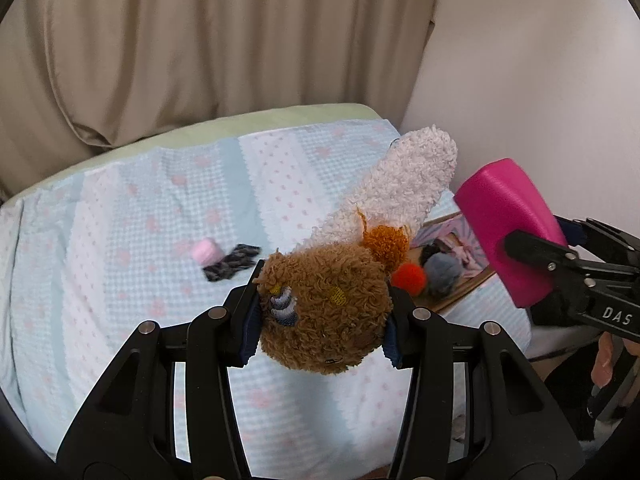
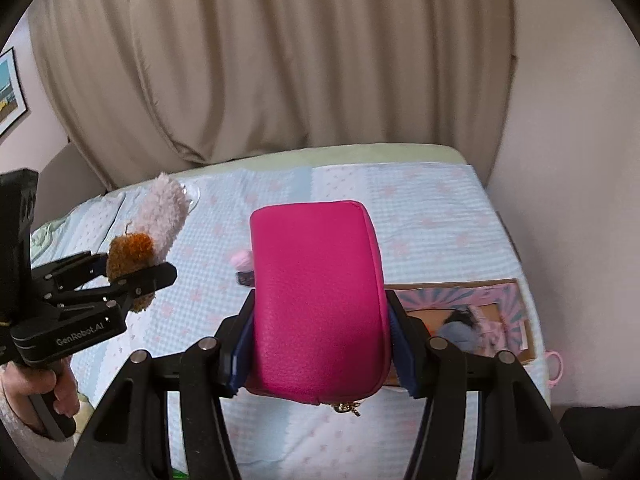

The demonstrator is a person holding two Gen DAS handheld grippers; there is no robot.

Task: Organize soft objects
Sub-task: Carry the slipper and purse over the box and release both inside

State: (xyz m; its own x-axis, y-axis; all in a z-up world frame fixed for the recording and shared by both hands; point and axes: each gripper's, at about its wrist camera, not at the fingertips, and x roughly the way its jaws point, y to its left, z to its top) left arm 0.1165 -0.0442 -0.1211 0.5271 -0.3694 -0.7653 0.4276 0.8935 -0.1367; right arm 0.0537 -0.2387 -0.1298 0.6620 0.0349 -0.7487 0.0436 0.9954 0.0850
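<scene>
My left gripper (image 1: 322, 312) is shut on a brown plush toy (image 1: 324, 312) with a long white fuzzy ear (image 1: 400, 192) and holds it above the bed; it also shows in the right wrist view (image 2: 132, 256). My right gripper (image 2: 320, 344) is shut on a magenta zip pouch (image 2: 316, 300), also seen in the left wrist view (image 1: 508, 228), above the bed's right side. A cardboard box (image 2: 516, 320) on the bed holds a grey pompom (image 1: 442, 272), an orange pompom (image 1: 408, 276) and other soft items.
The bed (image 1: 120, 280) has a light blue blanket with pink flowers. A pink ball (image 1: 206, 251) and a dark patterned cloth (image 1: 232, 262) lie on it. Beige curtains (image 1: 200, 40) hang behind. A wall (image 1: 540, 80) is at the right.
</scene>
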